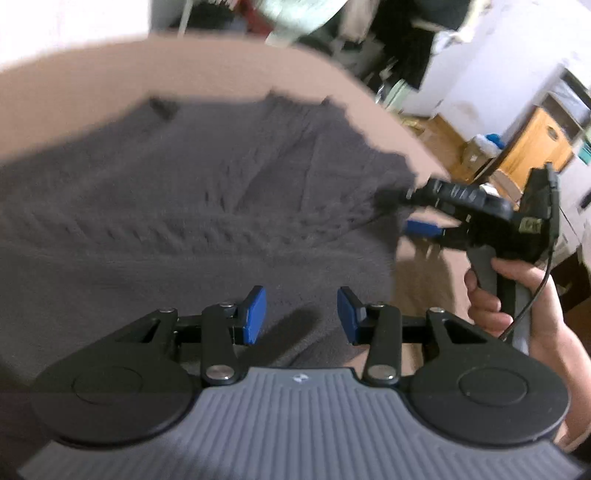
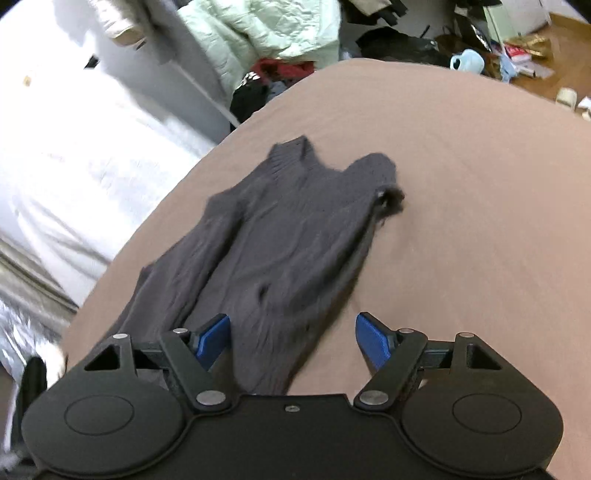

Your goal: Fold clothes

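A: Left gripper (image 1: 301, 314)? State, quick.
B: Blue pads spread apart, nothing between them. It hovers over the near part of the dark grey sweater (image 1: 192, 192), bottom centre of the left wrist view.

A: Right gripper (image 2: 291, 341)?
B: In its own view the jaws stand wide apart, with the sweater's (image 2: 280, 236) near end lying between and under the pads, not pinched. In the left view the right gripper (image 1: 424, 221) sits at right centre by the sweater's right edge, blurred; whether it touches the cloth I cannot tell. A hand (image 1: 517, 302) grips its handle, lower right.

A: Where's the sweater?
B: Spread flat on the tan bed sheet (image 2: 461, 221), collar at the far end, one sleeve folded along the left side.

A: Clutter?
B: A pale green quilted jacket (image 2: 266, 29) top centre, dark clothes piled beneath it off the bed. Wooden floor (image 2: 535, 74) upper right with litter. White bedding (image 2: 74, 155) along the left.

A: Room?
B: Bare sheet right of the sweater is wide; the bed's left edge runs close beside the folded sleeve.
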A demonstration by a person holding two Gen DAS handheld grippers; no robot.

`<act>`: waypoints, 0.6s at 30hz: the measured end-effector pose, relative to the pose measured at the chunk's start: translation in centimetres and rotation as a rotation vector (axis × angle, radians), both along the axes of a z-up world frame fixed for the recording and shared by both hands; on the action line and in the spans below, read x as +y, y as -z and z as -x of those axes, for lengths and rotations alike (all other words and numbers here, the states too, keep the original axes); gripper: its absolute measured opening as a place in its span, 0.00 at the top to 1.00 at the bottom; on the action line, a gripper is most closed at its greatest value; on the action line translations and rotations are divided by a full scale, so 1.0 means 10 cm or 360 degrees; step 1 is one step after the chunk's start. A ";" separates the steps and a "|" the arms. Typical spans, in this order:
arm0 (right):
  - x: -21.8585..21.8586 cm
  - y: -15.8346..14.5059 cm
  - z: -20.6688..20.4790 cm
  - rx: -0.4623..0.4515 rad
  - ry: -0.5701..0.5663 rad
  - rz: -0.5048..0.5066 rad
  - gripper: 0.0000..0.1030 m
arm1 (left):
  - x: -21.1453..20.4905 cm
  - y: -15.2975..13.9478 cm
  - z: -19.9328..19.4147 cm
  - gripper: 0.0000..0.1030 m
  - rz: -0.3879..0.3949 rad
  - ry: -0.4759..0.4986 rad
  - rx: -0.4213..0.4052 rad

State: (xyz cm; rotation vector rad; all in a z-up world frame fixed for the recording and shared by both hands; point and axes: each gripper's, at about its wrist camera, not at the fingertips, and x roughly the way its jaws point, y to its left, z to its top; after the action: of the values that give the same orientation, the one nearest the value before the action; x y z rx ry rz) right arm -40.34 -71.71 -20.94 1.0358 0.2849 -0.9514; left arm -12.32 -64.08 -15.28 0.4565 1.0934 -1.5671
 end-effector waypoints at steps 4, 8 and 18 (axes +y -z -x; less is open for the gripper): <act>-0.34 0.08 -0.19 -0.0052 0.0038 0.0157 0.24 | -0.14 0.27 -0.23 0.63 -0.0159 -0.0027 0.0176; -0.46 -0.07 -0.46 0.0103 -0.0082 0.0294 0.89 | -0.03 0.04 -0.42 0.63 -0.0026 -0.0079 0.0089; 1.16 -1.08 -1.90 0.0582 -0.1132 0.1249 0.89 | 0.84 -0.19 -1.12 0.56 0.0109 -0.0443 -0.0016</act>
State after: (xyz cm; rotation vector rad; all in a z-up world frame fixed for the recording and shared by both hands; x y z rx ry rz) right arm -21.37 -60.15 -10.14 0.0038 0.4883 -0.5022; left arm -1.15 -55.63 -13.40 0.2533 1.0440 -1.3501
